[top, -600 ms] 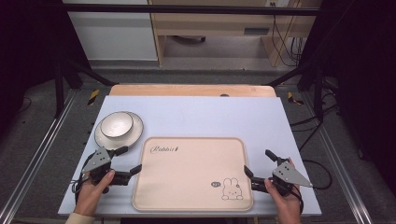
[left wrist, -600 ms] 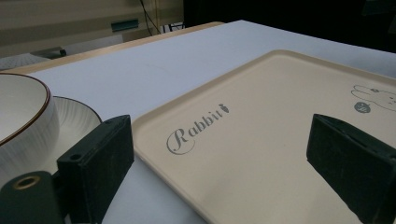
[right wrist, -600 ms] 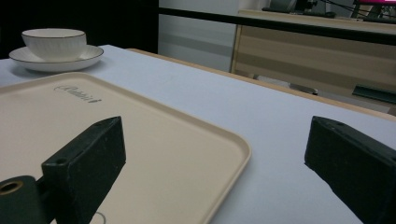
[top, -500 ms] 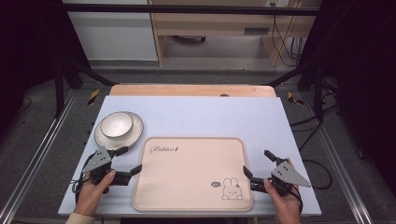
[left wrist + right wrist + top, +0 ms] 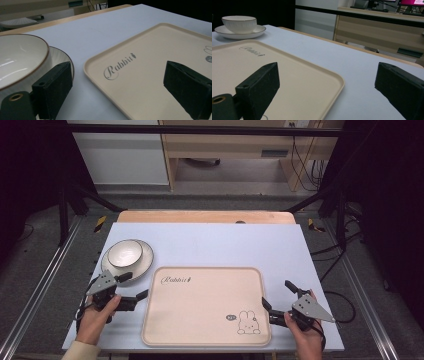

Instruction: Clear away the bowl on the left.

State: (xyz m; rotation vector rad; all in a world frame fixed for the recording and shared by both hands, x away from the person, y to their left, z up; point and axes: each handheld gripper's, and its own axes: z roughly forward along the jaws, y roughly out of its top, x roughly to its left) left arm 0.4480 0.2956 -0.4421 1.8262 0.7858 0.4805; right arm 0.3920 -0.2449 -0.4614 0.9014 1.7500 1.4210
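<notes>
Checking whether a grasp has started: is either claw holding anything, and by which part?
Nothing is held. The left claw and the right claw both stand open beside the tray, with nothing between their jaws.

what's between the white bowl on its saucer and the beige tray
Nothing but a bare strip of pale blue table between the white bowl on its saucer and the beige rabbit tray, clear in the high view.

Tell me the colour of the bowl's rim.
Brown, on a white bowl; clearest in the left gripper view.
</notes>
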